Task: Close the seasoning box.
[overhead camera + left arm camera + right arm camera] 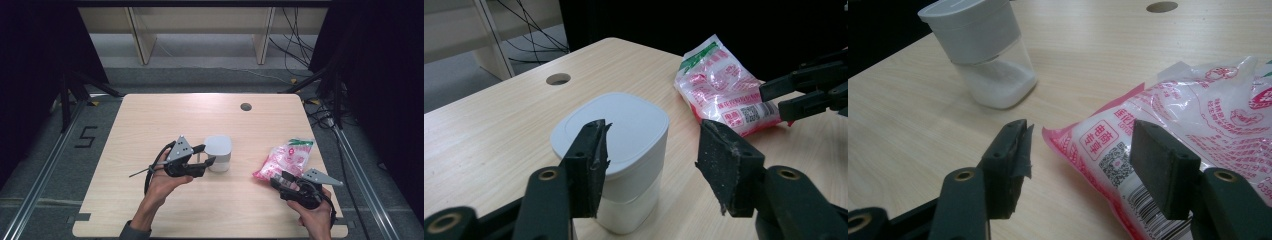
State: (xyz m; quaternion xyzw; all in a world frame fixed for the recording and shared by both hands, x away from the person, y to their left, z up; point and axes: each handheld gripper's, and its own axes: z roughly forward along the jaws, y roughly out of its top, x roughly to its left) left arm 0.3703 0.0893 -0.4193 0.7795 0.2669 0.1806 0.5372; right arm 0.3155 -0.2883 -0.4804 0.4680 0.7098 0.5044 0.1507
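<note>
The white container [218, 152], a squarish tub with a rounded white lid and a clear lower part holding white powder, stands upright near the middle of the table [150, 120], and from my seat at the near edge it sits at about twelve o'clock, a little left of centre. My left gripper [206, 154] points at it from its nine o'clock side, jaws apart with nothing pressed between the pads; in the left gripper view the tub stands just beyond my left jaw, its lid behind that jaw's tip, and I cannot tell whether that pad touches the tub's wall. The gap between the two jaws shows bare wood. The pink and white plastic bag [285, 159], printed in red with a green strip at its far end, lies flat at about three o'clock from the tub, well apart from it, towards the table's right edge. My right gripper [278, 178] rests at the bag's near end, around its six o'clock, with the fingers spread; in the right gripper view the bag's barcode corner lies between my two jaws and under the right one, but the pads are not clamped on it. A small round hole [245, 106] shows in the tabletop at the far side, at about one o'clock from the tub.
</note>
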